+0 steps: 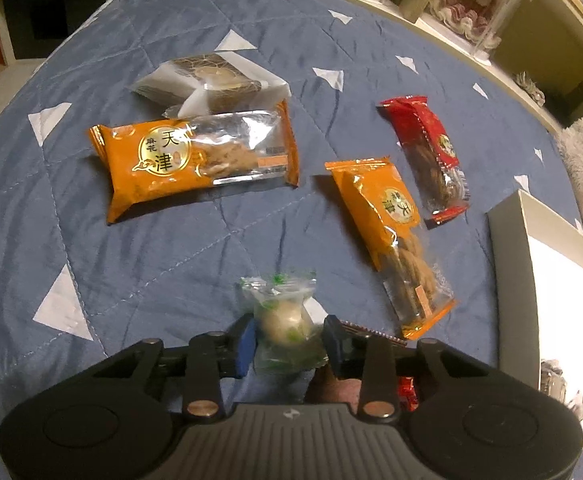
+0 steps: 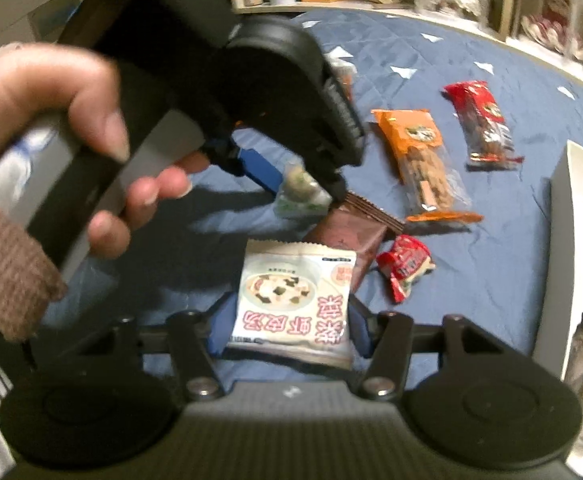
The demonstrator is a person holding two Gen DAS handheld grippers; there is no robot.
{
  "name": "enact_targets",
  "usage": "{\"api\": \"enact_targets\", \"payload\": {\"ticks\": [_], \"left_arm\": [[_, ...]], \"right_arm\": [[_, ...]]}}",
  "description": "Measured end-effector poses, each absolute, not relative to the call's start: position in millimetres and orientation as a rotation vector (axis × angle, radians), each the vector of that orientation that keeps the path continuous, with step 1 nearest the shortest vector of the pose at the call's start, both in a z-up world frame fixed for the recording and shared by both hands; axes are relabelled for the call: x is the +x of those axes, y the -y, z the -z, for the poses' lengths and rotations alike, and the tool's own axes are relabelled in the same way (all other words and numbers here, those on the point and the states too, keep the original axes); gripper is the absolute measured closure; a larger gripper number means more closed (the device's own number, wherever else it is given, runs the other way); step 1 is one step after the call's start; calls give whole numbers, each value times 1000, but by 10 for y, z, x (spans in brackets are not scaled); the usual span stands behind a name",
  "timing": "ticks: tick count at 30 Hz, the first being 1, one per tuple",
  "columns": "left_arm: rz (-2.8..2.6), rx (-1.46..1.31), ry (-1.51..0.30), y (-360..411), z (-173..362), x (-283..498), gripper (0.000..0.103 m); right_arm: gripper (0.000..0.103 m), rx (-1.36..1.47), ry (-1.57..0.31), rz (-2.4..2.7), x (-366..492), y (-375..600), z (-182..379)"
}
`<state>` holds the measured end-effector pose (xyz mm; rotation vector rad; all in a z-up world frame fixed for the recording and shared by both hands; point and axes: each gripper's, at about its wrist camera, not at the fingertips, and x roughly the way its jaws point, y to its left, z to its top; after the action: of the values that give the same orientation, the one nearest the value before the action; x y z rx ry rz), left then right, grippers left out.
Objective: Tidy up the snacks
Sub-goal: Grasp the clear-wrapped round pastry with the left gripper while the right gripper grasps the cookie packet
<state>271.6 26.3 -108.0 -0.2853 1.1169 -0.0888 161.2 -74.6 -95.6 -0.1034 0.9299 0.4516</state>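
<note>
Pinching a small clear packet with green print [image 1: 285,322] between blue pads [image 1: 246,344], low on the blue quilt [image 1: 151,240] and well short of the long orange packet [image 1: 199,156]: left gripper [image 1: 289,340], jaws closed onto the wrapper from both sides, a pale round snack visible inside. Beyond the long orange packet, touching its far edge: a white-wrapped pastry [image 1: 211,82]. Right of the long orange packet: a second, narrower orange packet [image 1: 391,236] lying at a slant, and just beside that, further right, a red packet [image 1: 427,152]. Further right again, well apart from the long orange packet, at the quilt's edge: a white box [image 1: 507,264], only its wall and a bright inner corner showing.

Gripping a white soup sachet [image 2: 291,300] with a bowl picture and red characters: right gripper [image 2: 287,328], jaws set against the sachet's two side edges, picture blurred. Just beyond the sachet: a brown packet [image 2: 355,232] with a ridged seal, and beside that a small crumpled red wrapper [image 2: 405,266]. Holding the other gripper's handle, in the right wrist view: a hand [image 2: 51,120] with a brown knitted cuff [image 2: 7,276]. Along the quilt's far side: shelves [image 1: 491,20] with soft toys.
</note>
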Motion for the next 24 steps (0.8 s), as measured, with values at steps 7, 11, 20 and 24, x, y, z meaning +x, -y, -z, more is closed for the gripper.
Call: {"api": "enact_targets", "payload": {"ticks": [7, 11, 20, 24], "left_arm": [[68, -269, -1078, -315, 972, 2680, 68], [63, -276, -1055, -369, 879, 2632, 68], [92, -258, -992, -340, 654, 2438, 68], [119, -247, -960, -288, 544, 2329, 68]], "right_arm": [[41, -34, -940, -424, 1651, 900, 921], [42, 2, -941, -401, 1667, 1000, 884], [42, 80, -890, -336, 1717, 1342, 696], [42, 104, -864, -316, 1729, 1486, 601]]}}
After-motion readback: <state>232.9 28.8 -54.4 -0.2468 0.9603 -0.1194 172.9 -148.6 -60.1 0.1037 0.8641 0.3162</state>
